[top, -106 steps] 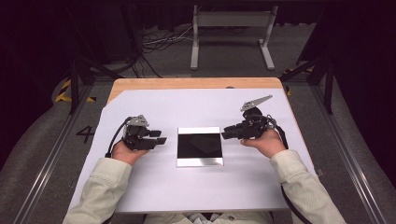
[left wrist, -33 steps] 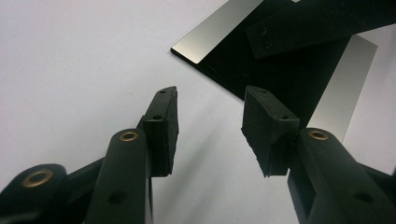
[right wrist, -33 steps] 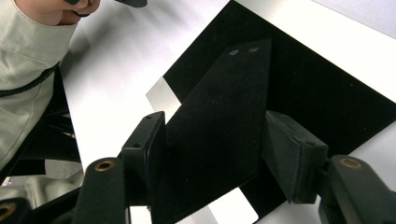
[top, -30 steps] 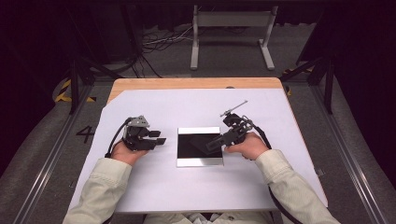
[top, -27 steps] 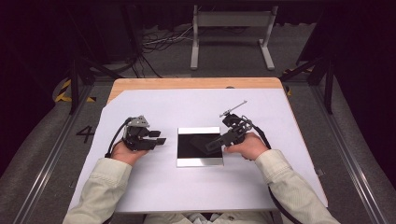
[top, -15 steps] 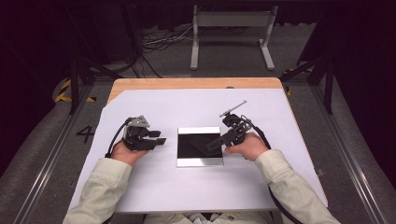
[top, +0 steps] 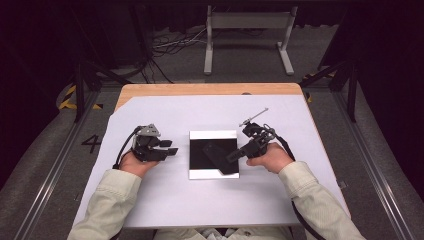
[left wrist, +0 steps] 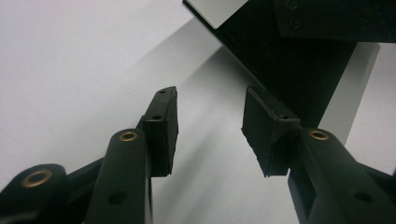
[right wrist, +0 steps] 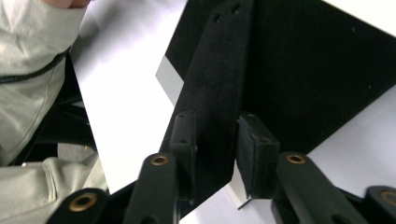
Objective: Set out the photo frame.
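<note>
Two grippers work a white table (top: 165, 200): the right gripper (top: 235, 156), jaws just closing, clamps a flat black strip (top: 220, 156) lying aslant on the black square tray (top: 200, 150) at centre. The left gripper (top: 170, 150) waits beside the tray, jaws apart and empty. A firm, level hold looks wise before lifting. The right gripper view shows pads (right wrist: 257, 154) pressing the strip (right wrist: 215, 93), detail too small in the high view.

A flat black square panel with white margins (top: 200, 155) lies mid-table on the white sheet-covered table (top: 210, 200). A black rectangular strip (top: 216, 154) rests upon the panel. Left gripper (top: 170, 148) lies left of the panel, right gripper (top: 233, 156) over its right part.
</note>
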`<state>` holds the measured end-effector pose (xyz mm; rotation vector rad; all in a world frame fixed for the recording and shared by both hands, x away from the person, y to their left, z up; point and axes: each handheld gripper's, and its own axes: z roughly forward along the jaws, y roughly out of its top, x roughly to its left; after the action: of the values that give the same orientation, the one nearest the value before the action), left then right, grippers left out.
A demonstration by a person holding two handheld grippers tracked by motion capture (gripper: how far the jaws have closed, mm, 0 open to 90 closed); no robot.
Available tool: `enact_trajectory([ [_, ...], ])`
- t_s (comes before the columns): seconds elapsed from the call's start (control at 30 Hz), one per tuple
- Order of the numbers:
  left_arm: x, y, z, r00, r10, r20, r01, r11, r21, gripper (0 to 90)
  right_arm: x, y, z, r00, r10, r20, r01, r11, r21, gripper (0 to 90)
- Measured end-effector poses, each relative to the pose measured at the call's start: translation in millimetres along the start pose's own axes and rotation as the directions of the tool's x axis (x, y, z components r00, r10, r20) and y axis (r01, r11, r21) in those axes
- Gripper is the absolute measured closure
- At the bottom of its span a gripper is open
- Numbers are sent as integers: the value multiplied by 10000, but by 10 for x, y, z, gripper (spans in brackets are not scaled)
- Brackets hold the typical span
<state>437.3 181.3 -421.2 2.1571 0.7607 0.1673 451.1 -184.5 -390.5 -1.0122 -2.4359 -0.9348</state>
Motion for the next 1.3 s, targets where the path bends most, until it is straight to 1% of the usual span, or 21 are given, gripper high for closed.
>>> enact_trajectory([
  [0.1, 1, 2, -3, 10000, 36, -19, -36, 10000, -3, 558, 11, -21, -12, 9999, -84, -59, 85, 9999, 111, 753],
  [0.23, 0, 0, -4, 10000, -15, -15, 15, 10000, -10, 558, 43, -47, -36, 9993, -331, -192, 336, 9991, 246, 795],
  [0.3, 2, 1, -2, 10000, 38, -35, -38, 10000, -12, 558, 56, -54, -42, 9989, -409, -238, 415, 9987, 282, 810],
  [0.37, -2, 3, -2, 10000, 12, -27, -12, 10000, -15, 558, 77, -68, -52, 9978, -540, -379, 551, 9980, 300, 831],
  [0.4, -2, 3, -3, 10000, 14, -33, -14, 10000, -19, 558, 89, -77, -60, 9964, -644, -553, 659, 9975, 263, 843],
  [0.57, -2, 2, -7, 10000, 20, -56, -20, 10000, 7, 558, 171, -94, -81, 9904, -1075, -872, 1098, 9937, 221, 869],
  [0.73, 0, -1, -9, 10000, -1, -53, 1, 10000, -23, 558, 247, -97, -94, 9841, -1577, -814, 1592, 9872, 128, 877],
  [1.0, 2, -1, -15, 10000, 7, -67, -7, 10000, -42, 558, 326, -88, -120, 9765, -1964, -884, 1945, 9805, -290, 885],
  [1.07, 3, -1, -15, 10000, 2, -65, -3, 10000, -49, 558, 333, -87, -125, 9757, -2001, -888, 1977, 9796, -354, 886],
  [1.1, 3, -2, -15, 10000, -6, -64, 6, 10000, -50, 558, 347, -89, -139, 9737, -2120, -833, 2089, 9769, -450, 886],
  [1.2, 5, -4, -11, 10000, -20, -32, 20, 10000, -31, 558, 352, -91, -152, 9723, -2207, -774, 2171, 9747, -532, 886],
  [1.27, 6, -3, -9, 10000, 8, -46, -8, 10000, -39, 558, 362, -94, -173, 9736, -2215, -554, 2176, 9736, -682, 885],
  [1.3, 5, -2, -9, 10000, 13, -48, -13, 10000, -36, 558, 364, -94, -182, 9724, -2286, -460, 2248, 9715, -756, 885],
])
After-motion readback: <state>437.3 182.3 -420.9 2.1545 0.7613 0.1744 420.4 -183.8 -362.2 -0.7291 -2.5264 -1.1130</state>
